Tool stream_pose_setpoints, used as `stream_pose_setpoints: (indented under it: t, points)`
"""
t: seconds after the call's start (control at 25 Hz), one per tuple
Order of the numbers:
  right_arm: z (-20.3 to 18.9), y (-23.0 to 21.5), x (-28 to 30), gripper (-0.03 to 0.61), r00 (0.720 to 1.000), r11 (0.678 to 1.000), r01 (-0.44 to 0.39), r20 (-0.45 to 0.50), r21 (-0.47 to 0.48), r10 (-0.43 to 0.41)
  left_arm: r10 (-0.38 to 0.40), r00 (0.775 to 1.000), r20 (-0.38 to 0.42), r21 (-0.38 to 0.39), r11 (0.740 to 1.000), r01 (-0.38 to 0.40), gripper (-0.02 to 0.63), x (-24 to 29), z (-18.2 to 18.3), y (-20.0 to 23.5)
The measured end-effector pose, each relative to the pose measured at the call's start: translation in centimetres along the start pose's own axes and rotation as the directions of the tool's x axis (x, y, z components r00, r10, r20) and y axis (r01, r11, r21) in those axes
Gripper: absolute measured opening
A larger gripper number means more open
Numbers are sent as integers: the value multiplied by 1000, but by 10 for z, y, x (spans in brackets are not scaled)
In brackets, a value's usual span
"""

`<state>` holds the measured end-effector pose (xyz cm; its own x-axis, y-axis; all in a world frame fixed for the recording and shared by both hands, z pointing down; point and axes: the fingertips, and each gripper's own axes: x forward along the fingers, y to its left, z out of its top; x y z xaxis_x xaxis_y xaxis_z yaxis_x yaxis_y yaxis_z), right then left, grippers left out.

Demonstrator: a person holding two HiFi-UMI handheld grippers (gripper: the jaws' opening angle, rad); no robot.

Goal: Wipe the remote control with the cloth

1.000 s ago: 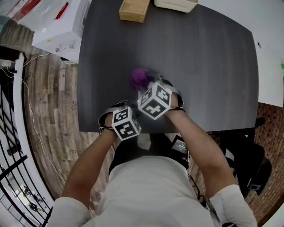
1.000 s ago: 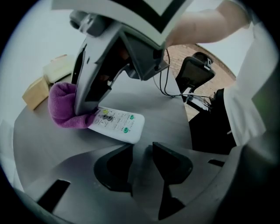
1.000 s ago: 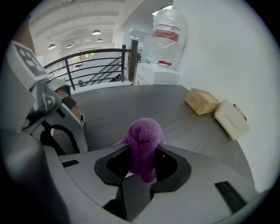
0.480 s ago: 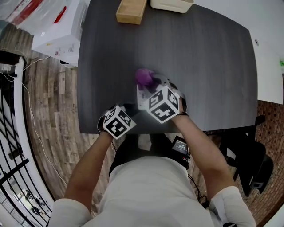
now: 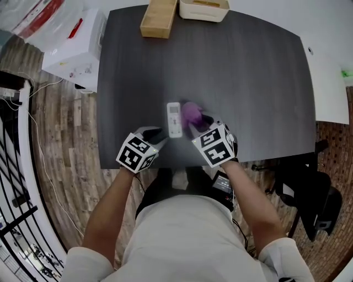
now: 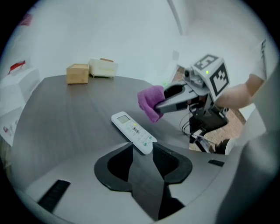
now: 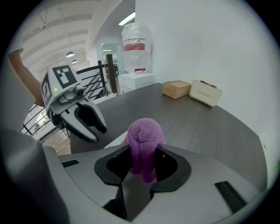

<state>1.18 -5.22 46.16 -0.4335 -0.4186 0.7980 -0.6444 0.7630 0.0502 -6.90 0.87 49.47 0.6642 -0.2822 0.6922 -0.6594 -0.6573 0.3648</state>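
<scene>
The remote control point(image 5: 174, 119) lies flat on the dark table point(image 5: 248, 71), buttons up, close to the middle of the table's near edge, where the person stands. Its length runs away from that edge towards the far side.

The left gripper point(image 6: 143, 151) comes in low over the table's near edge. Its jaws stand half-wide and, from where I look, they close on the nearest end of the remote control. Only the tips take it; the rest of the body lies free on the table top.

The right gripper point(image 7: 143, 154) is clamped on the purple cloth point(image 7: 144, 135). The cloth is bunched into a rounded wad that bulges out past the jaw tips. It sits just above the table top, right beside the remote control's right edge, level with the display end. I cannot tell whether the two touch.

Both grippers reach in from the table's near edge, their marker cubes turned up, with the person's bare forearms behind them.

At the table's far edge stand a wooden box point(image 5: 159, 18) and a cream tray point(image 5: 204, 9), side by side and well apart from the work. Off the table's left side a white carton point(image 5: 74, 38) rests on the plank floor point(image 5: 60, 137).
</scene>
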Motion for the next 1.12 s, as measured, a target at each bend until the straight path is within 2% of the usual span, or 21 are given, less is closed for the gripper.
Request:
stream_pose_setpoints:
  t: [0.12, 0.28, 0.48, 0.6, 0.76, 0.96, 1.12]
  points:
    - [-1, -1, -11, 132, 1000, 998, 23, 19, 60, -24, 4, 990, 140, -111, 994, 11, 141, -19, 12, -2]
    - [1, -2, -23, 132, 997, 995, 60, 36, 84, -63, 41, 965, 260, -158, 987, 1, 119, -44, 24, -4]
    - [3, 1, -42, 132, 992, 987, 98, 63, 126, -107, 11, 932, 362, -164, 985, 52, 47, -68, 38, -18]
    - [6, -1, -54, 132, 986, 981, 128, 91, 148, -143, -12, 911, 412, -151, 985, 82, 29, -86, 47, -26]
    - [6, -1, -77, 132, 976, 970, 151, 126, 189, -177, -48, 897, 439, -116, 987, 110, 26, -102, 54, -44]
    - [12, 8, -108, 132, 971, 972, 122, 179, 200, -159, -54, 868, 493, -103, 987, 120, 26, -126, 61, -71]
    - [-3, 16, -143, 132, 968, 977, 96, 211, 190, -136, -32, 838, 545, -97, 990, 101, 26, -146, 64, -105]
